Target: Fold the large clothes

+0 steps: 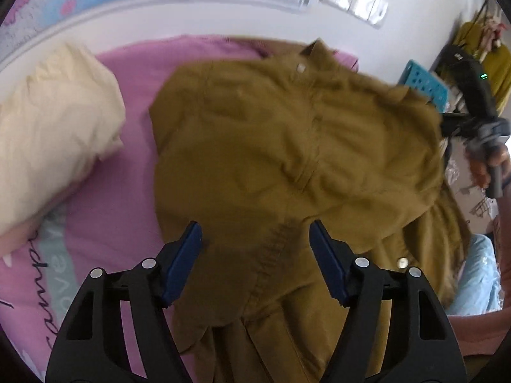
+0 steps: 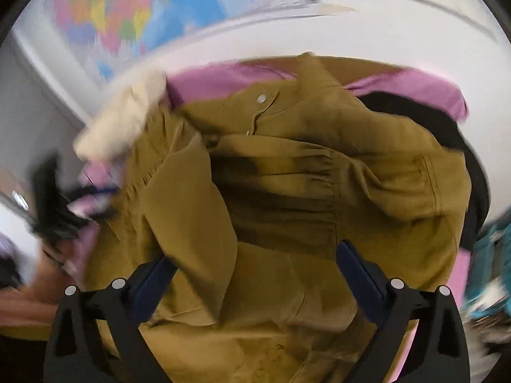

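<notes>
I'm holding both tools over the mustard-brown cotton jacket, which is lying on the pink bedsheet, collar toward the far wall, with its lower part trailing off the near edge of the bed.

Left gripper is spread, nothing btwn the blue pads, cloth just below. Right gripper is gaping wide too; a loose flap of fabric is lying btwn its pads, but I'm not pinching it, as far as I can judge thru the blur.

Step in hand, I reckon: re-gripping for the next fold. To do it well I'm aiming each tool at a hem or seam edge rather than mid-panel, taking a single layer w/ both sides at matching height so the fold line is running straight, and lifting only enough to clear the bunching.

Jacket itself is looking rumpled: creases radiating across the chest, a silver snap near the collar, gathered shirring w/ dark shading at the waist, pocket seam on one side. A cream pillow is sitting just beside it on the sheet, apart from it in the left view.
</notes>
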Tool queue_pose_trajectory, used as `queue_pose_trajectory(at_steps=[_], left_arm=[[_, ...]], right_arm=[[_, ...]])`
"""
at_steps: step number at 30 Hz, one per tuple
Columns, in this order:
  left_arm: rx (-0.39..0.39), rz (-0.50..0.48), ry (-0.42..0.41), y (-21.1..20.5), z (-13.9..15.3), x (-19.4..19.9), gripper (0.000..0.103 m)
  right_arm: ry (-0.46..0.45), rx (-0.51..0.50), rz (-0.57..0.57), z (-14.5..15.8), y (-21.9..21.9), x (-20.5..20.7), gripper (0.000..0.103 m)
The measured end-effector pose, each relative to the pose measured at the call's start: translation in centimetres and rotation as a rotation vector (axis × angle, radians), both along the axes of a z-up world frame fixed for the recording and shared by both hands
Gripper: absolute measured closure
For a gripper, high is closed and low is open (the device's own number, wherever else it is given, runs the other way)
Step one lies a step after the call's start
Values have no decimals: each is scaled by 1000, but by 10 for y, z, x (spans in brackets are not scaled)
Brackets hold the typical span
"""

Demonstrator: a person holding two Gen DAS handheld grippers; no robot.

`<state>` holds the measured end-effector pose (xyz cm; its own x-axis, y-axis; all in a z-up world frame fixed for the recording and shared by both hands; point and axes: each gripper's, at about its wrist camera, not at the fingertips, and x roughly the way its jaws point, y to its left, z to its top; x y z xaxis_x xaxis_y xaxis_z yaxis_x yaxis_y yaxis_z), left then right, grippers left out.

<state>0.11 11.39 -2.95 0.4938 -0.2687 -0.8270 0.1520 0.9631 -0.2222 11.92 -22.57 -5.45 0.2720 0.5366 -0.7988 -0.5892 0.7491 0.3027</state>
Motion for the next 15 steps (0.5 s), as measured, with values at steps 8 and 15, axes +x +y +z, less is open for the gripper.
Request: queue_pose_trajectory(at_steps=[8, 15], left_arm=[[-16, 30, -36, 1, 8, 4, 36], [-11, 57, -36, 0, 8, 17, 36]], right_arm=[[-204, -23, -10, -11, -37, -41, 6], [-292, -92, -3, -31, -33, -40, 90]])
